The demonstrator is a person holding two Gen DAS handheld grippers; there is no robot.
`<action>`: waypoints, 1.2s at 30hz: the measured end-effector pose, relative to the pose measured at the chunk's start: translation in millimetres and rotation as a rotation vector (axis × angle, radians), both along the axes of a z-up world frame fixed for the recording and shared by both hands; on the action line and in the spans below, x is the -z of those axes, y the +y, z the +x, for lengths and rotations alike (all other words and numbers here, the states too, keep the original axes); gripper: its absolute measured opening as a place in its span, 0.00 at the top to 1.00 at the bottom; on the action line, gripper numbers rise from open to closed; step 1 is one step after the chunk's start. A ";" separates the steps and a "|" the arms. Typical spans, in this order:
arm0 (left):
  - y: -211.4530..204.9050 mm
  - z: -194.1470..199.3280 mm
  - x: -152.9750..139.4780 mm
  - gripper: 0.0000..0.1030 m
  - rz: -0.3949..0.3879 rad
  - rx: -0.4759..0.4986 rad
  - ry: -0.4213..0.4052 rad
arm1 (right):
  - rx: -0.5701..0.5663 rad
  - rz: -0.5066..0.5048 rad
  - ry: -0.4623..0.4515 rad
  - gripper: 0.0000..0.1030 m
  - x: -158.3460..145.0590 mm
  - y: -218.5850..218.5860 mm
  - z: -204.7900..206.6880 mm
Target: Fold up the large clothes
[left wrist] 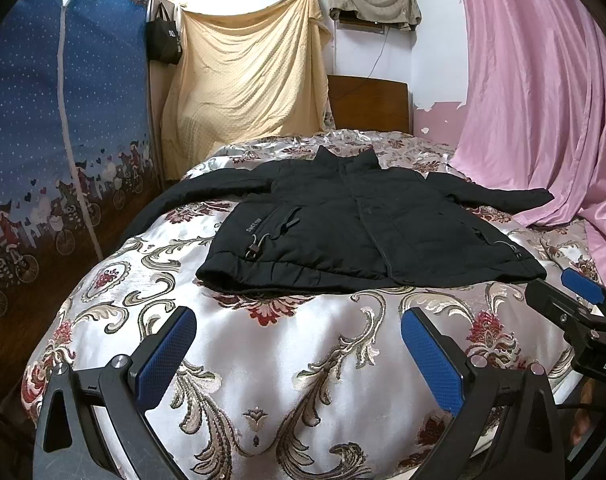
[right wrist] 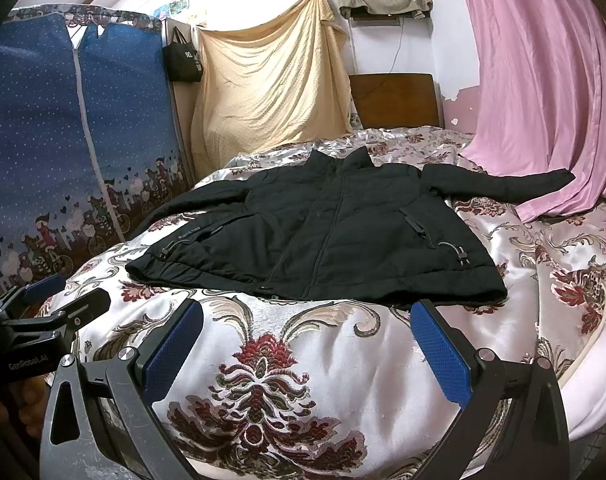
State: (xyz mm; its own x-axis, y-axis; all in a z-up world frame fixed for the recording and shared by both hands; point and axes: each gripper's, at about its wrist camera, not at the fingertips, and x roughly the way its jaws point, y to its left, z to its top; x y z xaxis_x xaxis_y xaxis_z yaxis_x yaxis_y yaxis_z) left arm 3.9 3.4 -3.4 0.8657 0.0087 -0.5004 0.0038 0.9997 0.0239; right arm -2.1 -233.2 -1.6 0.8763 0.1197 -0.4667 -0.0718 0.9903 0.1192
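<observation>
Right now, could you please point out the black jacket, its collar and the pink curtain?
black jacket (left wrist: 343, 236): left wrist view, front panel by the zip.
collar (right wrist: 343, 162): right wrist view, upright neck.
pink curtain (left wrist: 535, 92): left wrist view, hanging folds.

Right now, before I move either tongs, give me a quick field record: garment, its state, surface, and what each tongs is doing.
garment: black jacket
state: spread flat, front up, zipped, both sleeves out sideways, collar at far end
surface: floral bedspread
left tongs: open, empty, short of the hem
right tongs: open, empty, close to the hem
folding: not yet begun
</observation>
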 end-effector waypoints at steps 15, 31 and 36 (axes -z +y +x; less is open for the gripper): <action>3.1 2.9 4.9 0.00 -0.005 -0.003 0.003 | -0.001 0.000 0.003 0.01 0.8 1.0 1.6; 4.0 3.7 5.0 0.00 -0.005 -0.004 0.003 | -0.001 0.000 0.003 0.01 2.3 2.1 1.7; 3.9 4.0 5.4 0.00 -0.004 -0.004 0.004 | -0.002 0.001 0.004 0.01 2.2 1.5 1.9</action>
State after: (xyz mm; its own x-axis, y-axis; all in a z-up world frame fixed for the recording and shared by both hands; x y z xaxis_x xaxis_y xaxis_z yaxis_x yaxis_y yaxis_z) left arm 7.9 7.2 -8.8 0.8637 0.0103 -0.5038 -0.0006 0.9998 0.0195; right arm -0.2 -231.7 -3.8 0.8743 0.1214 -0.4699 -0.0728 0.9901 0.1204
